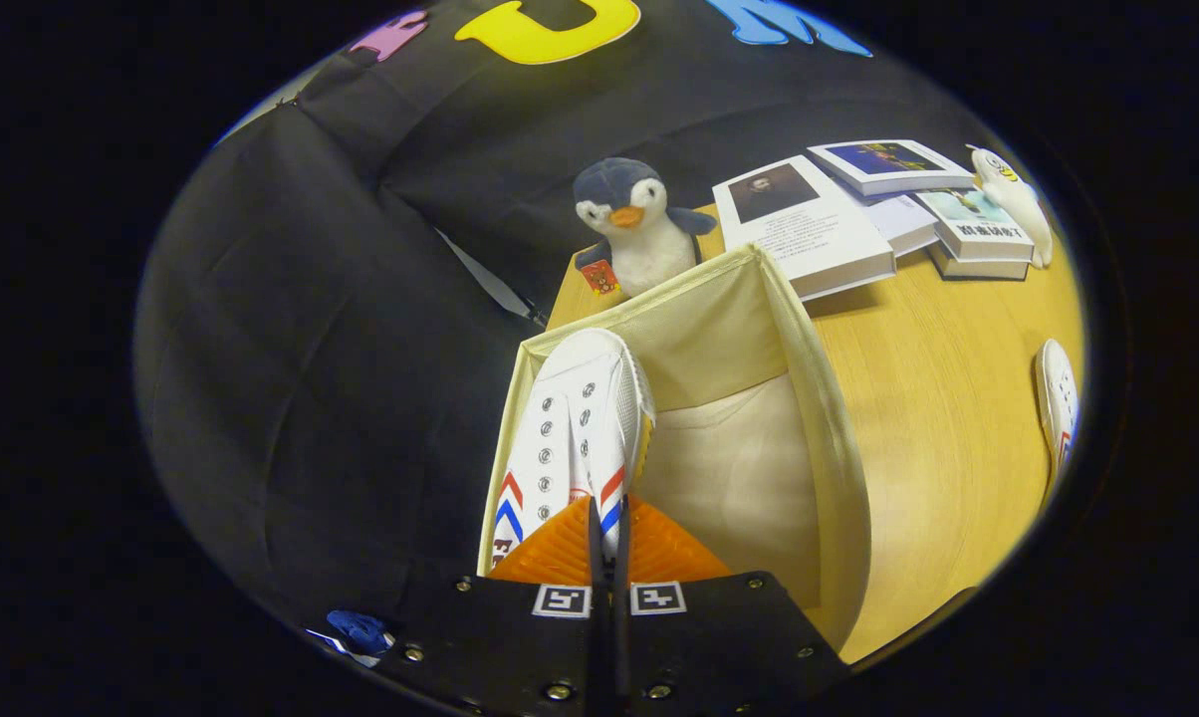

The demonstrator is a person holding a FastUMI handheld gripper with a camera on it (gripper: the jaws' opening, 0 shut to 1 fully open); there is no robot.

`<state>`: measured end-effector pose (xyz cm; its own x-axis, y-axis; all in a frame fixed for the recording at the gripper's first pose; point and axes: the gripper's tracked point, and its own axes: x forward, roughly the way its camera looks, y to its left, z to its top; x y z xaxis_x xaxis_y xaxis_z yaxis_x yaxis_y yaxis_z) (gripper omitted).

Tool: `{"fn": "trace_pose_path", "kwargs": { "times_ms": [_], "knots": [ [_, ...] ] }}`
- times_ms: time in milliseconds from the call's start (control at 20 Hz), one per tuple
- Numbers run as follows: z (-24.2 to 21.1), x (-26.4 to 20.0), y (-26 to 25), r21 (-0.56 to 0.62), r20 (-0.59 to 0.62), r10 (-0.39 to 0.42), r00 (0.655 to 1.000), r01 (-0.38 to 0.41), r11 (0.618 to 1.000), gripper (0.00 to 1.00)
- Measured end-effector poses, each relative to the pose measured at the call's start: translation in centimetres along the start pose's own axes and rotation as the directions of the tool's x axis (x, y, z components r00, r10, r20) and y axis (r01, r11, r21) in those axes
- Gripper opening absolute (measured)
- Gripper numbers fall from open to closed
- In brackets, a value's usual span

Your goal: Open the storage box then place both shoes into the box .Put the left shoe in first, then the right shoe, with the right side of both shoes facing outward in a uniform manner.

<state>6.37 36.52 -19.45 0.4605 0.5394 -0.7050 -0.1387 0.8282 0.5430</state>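
A white canvas shoe (pixel 580 418) with red and blue chevrons on its sides points toe-first away from me inside the cream fabric storage box (pixel 809 339), close to the box's left wall. My gripper (pixel 606 543) is shut on the shoe's rear edge, the two fingers pressed almost together on it. The box stands open on the wooden table, and its right half shows bare fabric floor. A second white shoe (pixel 1056 398) lies on the table far to the right of the box.
A plush penguin (pixel 627 234) sits just behind the box's far wall. Several books (pixel 809 229) and a white plush toy (pixel 1008 194) lie at the back right of the table (pixel 938 418). Black cloth hangs to the left of the box.
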Motion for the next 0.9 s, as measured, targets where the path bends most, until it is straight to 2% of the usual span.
{"fn": "trace_pose_path", "kwargs": {
  "times_ms": [150,250,300,450,600,900],
  "knots": [
    [-0.5,-0.3,0.2,0.017,-0.01,0.024,1.0,-0.024,1.0,0.01],
    [0.3,-1.0,1.3,0.027,0.019,0.084,0.996,-0.085,0.996,0.19],
    [1.1,-1.7,1.6,0.021,0.049,0.11,0.993,-0.111,0.994,0.41],
    [3.1,-4.4,0.5,-0.032,0.119,0.117,0.986,-0.114,0.993,0.98],
    [5.1,-7.9,-2.0,-0.068,0.19,0.097,0.977,-0.085,0.994,0.98],
    [8.4,-14.7,-10.3,-0.102,0.309,-0.023,0.951,0.057,0.993,0.98]
  ]
}}
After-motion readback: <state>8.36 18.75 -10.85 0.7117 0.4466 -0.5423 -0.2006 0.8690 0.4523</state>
